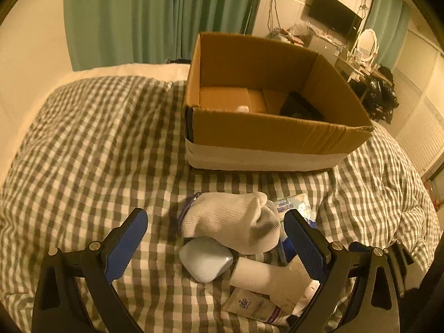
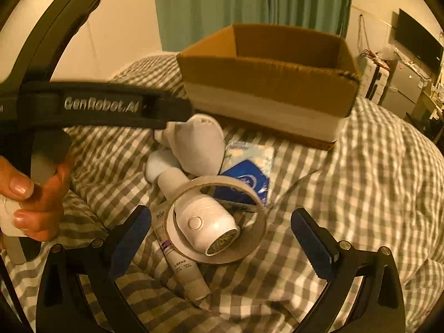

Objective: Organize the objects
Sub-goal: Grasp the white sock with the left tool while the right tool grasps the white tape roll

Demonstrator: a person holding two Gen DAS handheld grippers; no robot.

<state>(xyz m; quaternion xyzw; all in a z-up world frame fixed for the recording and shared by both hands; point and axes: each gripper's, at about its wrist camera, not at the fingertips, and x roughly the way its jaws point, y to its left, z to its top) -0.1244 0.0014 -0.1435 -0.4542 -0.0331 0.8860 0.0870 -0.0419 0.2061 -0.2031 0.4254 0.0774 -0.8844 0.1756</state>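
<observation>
A pile of small objects lies on the checked bedspread [image 1: 97,144] in front of an open cardboard box [image 1: 272,136]. In the left wrist view my left gripper [image 1: 216,238] is open, its jaws either side of a white sock [image 1: 236,222] and a pale rounded case [image 1: 205,260]. In the right wrist view my right gripper [image 2: 219,238] is open over a white lint shaver [image 2: 205,219] that lies through a tape roll [image 2: 249,238], beside a tube [image 2: 180,266] and a blue tissue pack [image 2: 249,177]. The sock [image 2: 197,144] and box [image 2: 266,91] show there too.
The box holds a dark flat object [image 1: 302,108] and something white [image 1: 242,108]. A hand [image 2: 30,194] holds the left gripper's handle at the left of the right wrist view. Green curtains [image 1: 155,14], a wall TV [image 1: 333,14] and a dresser with mirror [image 1: 366,44] stand beyond the bed.
</observation>
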